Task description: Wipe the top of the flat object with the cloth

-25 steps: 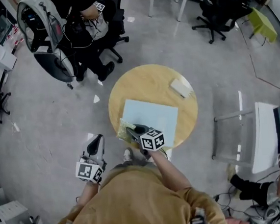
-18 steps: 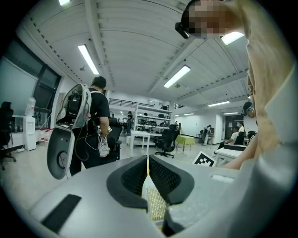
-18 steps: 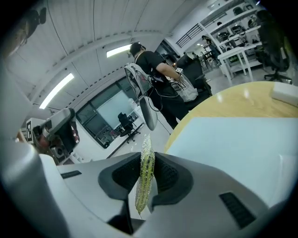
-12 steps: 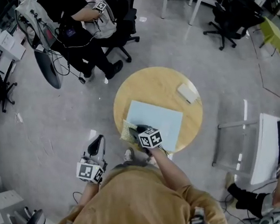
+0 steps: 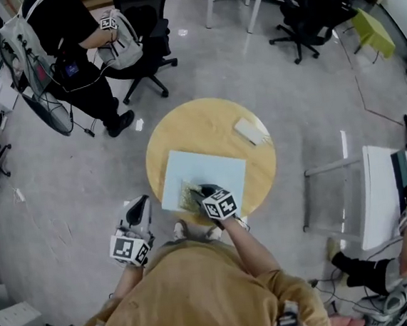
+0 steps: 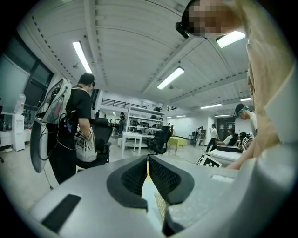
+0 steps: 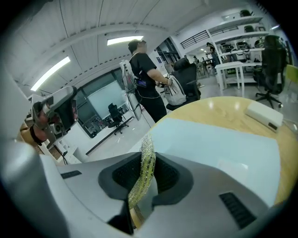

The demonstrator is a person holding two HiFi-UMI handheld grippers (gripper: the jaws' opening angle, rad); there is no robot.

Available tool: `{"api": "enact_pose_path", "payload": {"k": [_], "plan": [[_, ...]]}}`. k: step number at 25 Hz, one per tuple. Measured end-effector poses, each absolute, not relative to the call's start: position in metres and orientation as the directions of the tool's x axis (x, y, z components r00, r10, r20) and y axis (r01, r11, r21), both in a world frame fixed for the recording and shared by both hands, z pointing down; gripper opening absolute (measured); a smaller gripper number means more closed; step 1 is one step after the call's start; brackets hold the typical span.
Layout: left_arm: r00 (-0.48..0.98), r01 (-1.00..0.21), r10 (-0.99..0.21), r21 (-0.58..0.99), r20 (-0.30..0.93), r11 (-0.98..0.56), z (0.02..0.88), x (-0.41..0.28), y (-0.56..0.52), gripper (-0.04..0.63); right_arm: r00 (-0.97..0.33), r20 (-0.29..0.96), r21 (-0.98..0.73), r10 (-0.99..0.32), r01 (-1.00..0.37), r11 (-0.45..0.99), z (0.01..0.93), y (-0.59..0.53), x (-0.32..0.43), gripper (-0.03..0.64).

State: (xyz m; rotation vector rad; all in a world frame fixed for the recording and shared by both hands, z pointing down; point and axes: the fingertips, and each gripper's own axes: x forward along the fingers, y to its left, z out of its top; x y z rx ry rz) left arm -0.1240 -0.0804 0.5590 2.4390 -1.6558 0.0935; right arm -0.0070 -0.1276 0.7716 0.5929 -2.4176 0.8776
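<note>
A light blue flat sheet (image 5: 211,171) lies on the near half of a round wooden table (image 5: 200,127). A yellow-green mesh cloth (image 5: 188,193) rests on the sheet's near left part. My right gripper (image 5: 200,192) is shut on it, and in the right gripper view the cloth (image 7: 145,162) stands up between the jaws of the right gripper (image 7: 148,160), with the sheet (image 7: 223,144) beyond. My left gripper (image 5: 141,203) hangs off the table to the left, low beside my body. In the left gripper view the left gripper (image 6: 148,162) is shut with nothing in it.
A small white block (image 5: 249,130) lies on the table's far right side, also seen in the right gripper view as the white block (image 7: 264,115). A person with a bag (image 5: 70,42) stands beyond the table by office chairs (image 5: 143,53). White tables stand to the right (image 5: 378,192).
My right gripper has slid the cloth from the sheet's near left corner further onto the sheet. The left gripper has stayed put. The head camera has shifted.
</note>
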Motion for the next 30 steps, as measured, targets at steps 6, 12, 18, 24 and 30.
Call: {"api": "enact_pose_path", "payload": {"k": [6,12,18,24,30], "plan": [[0.453,-0.89,-0.881,0.123,0.138,-0.439,0.554,-0.093,-0.095,0.015,-0.725,0.617,-0.414,-0.306,-0.63,0.658,0.771,-0.12,0.069,0.063],[0.526,-0.85,-0.842,0.123,0.119,-0.513,0.555,-0.063,-0.107,0.015,-0.661,0.642,-0.397,-0.388,-0.72,0.569,0.78,-0.113,0.138,0.063],[0.566,-0.823,-0.816,0.124,0.117,-0.554,0.557,-0.043,-0.112,0.015,-0.602,0.663,-0.36,-0.446,-0.778,0.515,0.778,-0.105,0.186,0.063],[0.588,-0.808,-0.801,0.127,0.114,-0.575,0.558,-0.029,-0.114,0.015,-0.556,0.678,-0.335,-0.481,-0.816,0.471,0.775,-0.096,0.226,0.063],[0.59,-0.807,-0.799,0.126,0.116,-0.577,0.558,-0.025,-0.121,0.015,-0.509,0.679,-0.295,-0.529,-0.849,0.439,0.758,-0.097,0.256,0.063]]}}
